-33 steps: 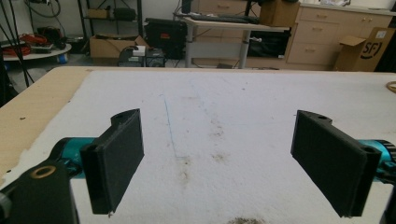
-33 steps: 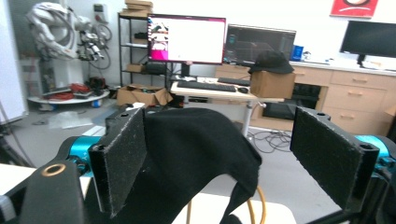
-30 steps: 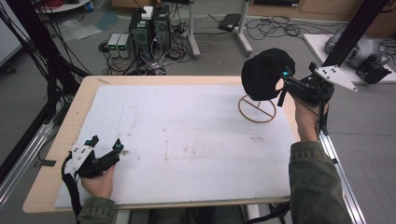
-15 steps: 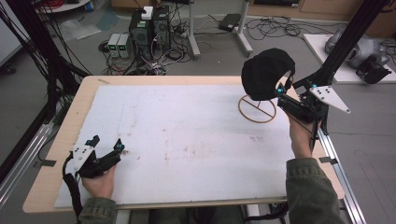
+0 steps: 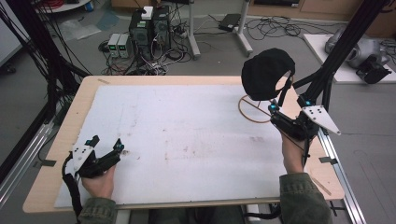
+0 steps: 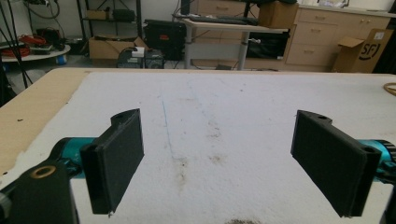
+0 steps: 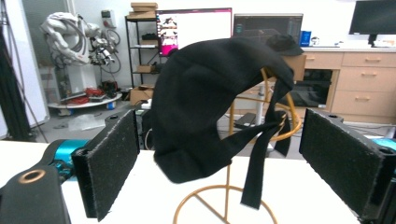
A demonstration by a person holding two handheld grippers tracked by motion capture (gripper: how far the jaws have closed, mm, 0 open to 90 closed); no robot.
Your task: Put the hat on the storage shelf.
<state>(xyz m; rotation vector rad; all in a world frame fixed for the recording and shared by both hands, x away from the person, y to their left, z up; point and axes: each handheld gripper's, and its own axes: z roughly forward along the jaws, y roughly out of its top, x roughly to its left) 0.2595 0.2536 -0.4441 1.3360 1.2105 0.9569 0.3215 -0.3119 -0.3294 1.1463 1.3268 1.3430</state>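
A black cap (image 5: 265, 73) hangs on a thin golden wire stand (image 5: 252, 112) at the table's far right. In the right gripper view the cap (image 7: 210, 107) droops over the stand (image 7: 227, 198), with a strap dangling down. My right gripper (image 5: 286, 108) is open just short of the stand on the near side, its jaws pointing at the cap without touching it; it looks the same in its own view (image 7: 219, 172). My left gripper (image 5: 107, 142) rests open near the front left corner, with only bare white mat between its jaws (image 6: 224, 163).
A stained white mat (image 5: 187, 140) covers the wooden table (image 5: 79, 107). A black frame post (image 5: 336, 60) rises just right of the cap. Cables and computer boxes (image 5: 149, 28) sit on the floor beyond the far edge. The stand's ring (image 6: 390, 87) shows at the right edge of the left gripper view.
My right gripper has drawn back from the cap toward the person's side, staying open. The cap stays on its stand. The left gripper has not moved.
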